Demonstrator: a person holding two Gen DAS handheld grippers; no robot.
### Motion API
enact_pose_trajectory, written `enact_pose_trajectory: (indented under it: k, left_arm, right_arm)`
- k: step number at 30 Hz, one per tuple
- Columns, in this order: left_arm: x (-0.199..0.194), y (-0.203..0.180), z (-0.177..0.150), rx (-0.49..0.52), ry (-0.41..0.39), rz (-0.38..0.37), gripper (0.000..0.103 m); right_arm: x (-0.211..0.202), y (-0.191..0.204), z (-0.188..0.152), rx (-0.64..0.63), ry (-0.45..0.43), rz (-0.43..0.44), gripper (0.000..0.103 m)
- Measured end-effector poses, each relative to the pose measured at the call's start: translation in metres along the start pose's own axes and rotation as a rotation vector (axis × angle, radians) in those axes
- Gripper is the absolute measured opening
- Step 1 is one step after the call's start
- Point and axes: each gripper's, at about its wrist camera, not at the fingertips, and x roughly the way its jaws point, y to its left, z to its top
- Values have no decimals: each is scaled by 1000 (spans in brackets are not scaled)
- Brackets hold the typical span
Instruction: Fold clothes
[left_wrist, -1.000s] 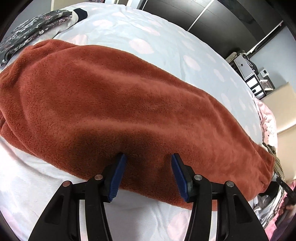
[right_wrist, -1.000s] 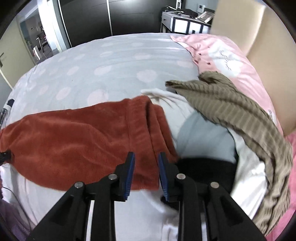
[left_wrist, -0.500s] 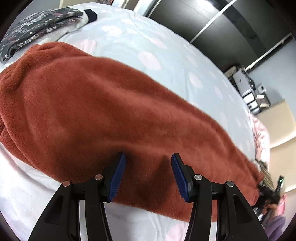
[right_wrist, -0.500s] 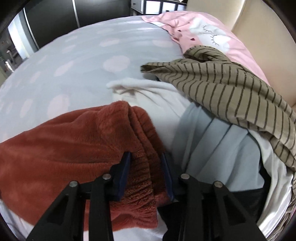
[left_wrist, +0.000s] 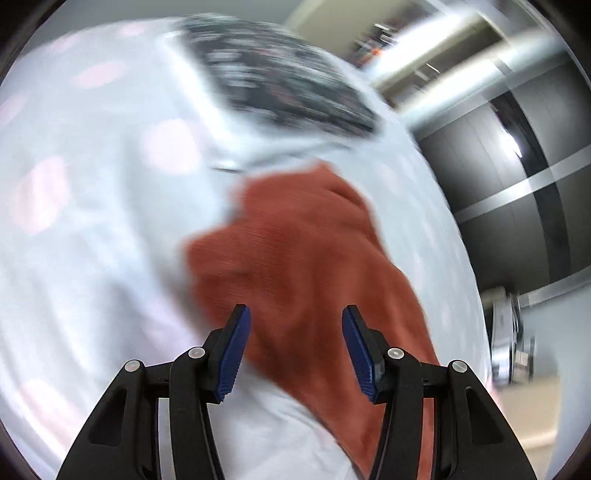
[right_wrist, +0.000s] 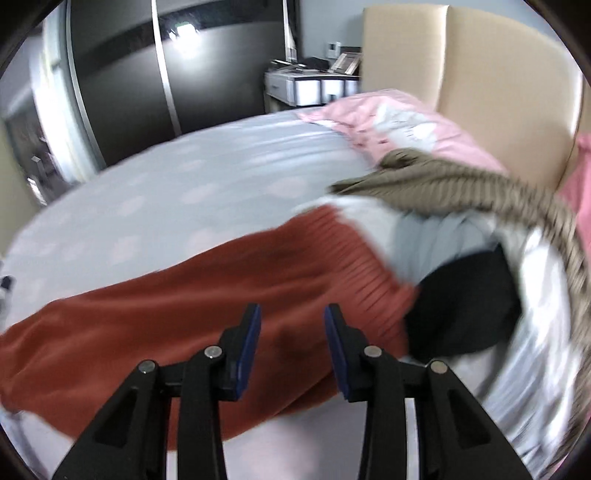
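Both grippers, left (left_wrist: 295, 347) and right (right_wrist: 291, 347), had jaws apart, holding nothing, over the fleece (right_wrist: 177, 317). Risk: a shallow pinch could slip; clothes pile (right_wrist: 461, 236) might snag.

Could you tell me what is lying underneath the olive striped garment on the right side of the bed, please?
Under the olive striped garment lie a white garment, a pale blue one and a black one, heaped together. How far they extend beneath it, or what else is there, is hidden.
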Motion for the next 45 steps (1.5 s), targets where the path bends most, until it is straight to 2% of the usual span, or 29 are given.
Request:
enact_pose_trajectory:
  k: [3, 5, 7, 10, 12, 13, 14, 16, 18, 22, 23, 24, 25, 28, 30, 33, 36, 38, 41, 42, 45]
  left_arm:
    - [3, 33, 6, -108, 21, 33, 53]
    - [12, 43, 4, -146, 53, 47, 53]
    - [24, 43, 0, -161, 64, 61, 53]
    - [37, 36, 4, -175, 60, 53, 53]
    - [41, 28, 6, -149, 28, 35, 50]
    - [42, 24, 4, -123, 18, 40, 37]
    - [43, 18, 2, -89, 12, 62, 32]
    - [44, 5, -3, -21, 1, 106, 11]
    - [39, -7, -9, 45, -39, 154, 9]
    - [-5, -45, -10, 247, -177, 121, 8]
    - [-9, -51, -8, 303, -188, 145, 8]
    - [-6, -50, -5, 338, -179, 183, 8]
    - [3, -43, 0, 331, -149, 220, 8]
    - [37, -5, 10, 228, -34, 296, 8]
    - [51, 19, 14, 139, 34, 264, 10]
    - [45, 27, 17, 76, 29, 211, 16]
    - [25, 26, 10, 92, -16, 202, 36]
    - [7, 28, 8, 84, -70, 161, 37]
    - [-16, 26, 10, 49, -156, 38, 42]
    - [-18, 21, 12, 55, -171, 3, 47]
    - [-4, 7, 21, 58, -162, -64, 47]
  right_arm:
    - [-6, 22, -23, -20, -27, 66, 35]
    - [-10, 37, -39, -33, -45, 111, 35]
    - [-14, 52, -54, -46, -63, 155, 35]
    - [-11, 63, -59, -87, -85, 162, 35]
    - [-6, 65, -61, -90, -72, 177, 35]
    - [-3, 66, -62, -87, -62, 183, 35]
    - [-2, 66, -63, -86, -53, 182, 35]
    - [2, 64, -64, -83, -39, 181, 35]
    - [2, 60, -65, -69, -34, 182, 35]
    - [3, 54, -65, -40, -33, 184, 35]
    - [4, 53, -65, -36, -31, 183, 35]
    - [5, 53, -65, -33, -28, 182, 35]
    - [7, 52, -65, -29, -22, 185, 35]
    - [12, 50, -63, -20, -6, 185, 35]
    - [12, 49, -62, -17, -10, 180, 35]
    - [13, 49, -62, -18, -10, 177, 35]
    - [15, 52, -61, -27, -8, 177, 35]
    - [15, 56, -61, -38, -11, 175, 35]
    - [15, 62, -63, -55, -12, 174, 35]
    - [15, 64, -63, -59, -12, 175, 35]
    - [14, 67, -63, -77, -21, 174, 35]
